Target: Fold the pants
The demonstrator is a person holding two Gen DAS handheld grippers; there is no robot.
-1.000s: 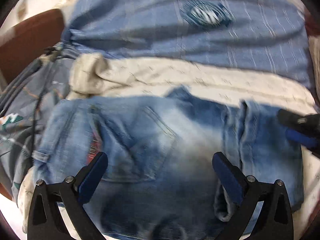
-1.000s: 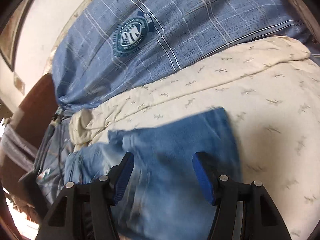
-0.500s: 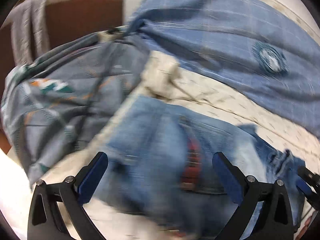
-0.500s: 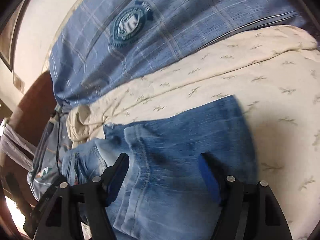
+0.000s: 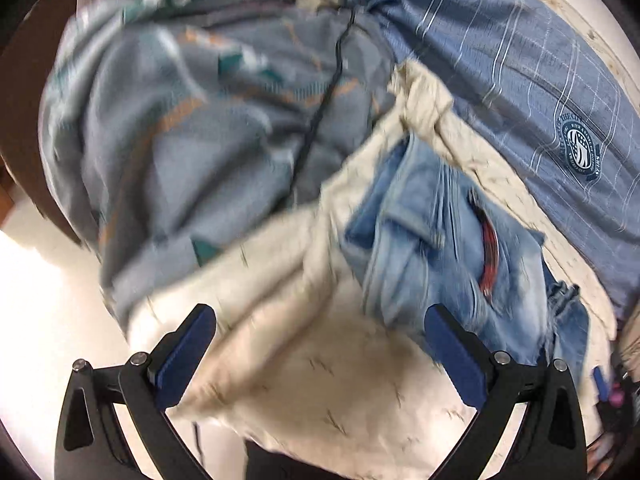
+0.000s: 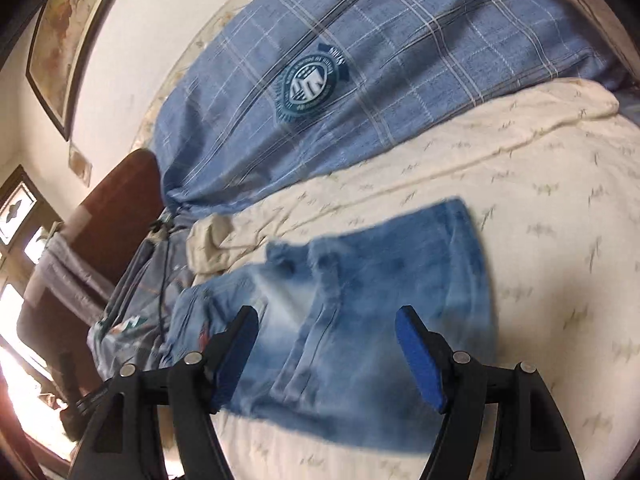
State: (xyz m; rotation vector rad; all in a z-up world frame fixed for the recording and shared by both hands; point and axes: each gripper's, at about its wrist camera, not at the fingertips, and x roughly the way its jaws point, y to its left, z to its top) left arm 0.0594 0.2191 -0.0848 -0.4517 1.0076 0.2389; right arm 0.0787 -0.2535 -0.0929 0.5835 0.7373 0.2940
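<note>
I count one pair of jeans, folded over and lying on the cream sheet of the bed. To the left sits one grey patterned quilt, bunched, with a thin black cord across it. One blue plaid cover with a round crest lies behind the jeans. My left tool hangs fingers apart over bare cream sheet, the jeans off to its right. My right tool hangs fingers apart above the jeans, holding nothing. Room: a brown headboard at left, a framed picture on the pale wall.
</note>
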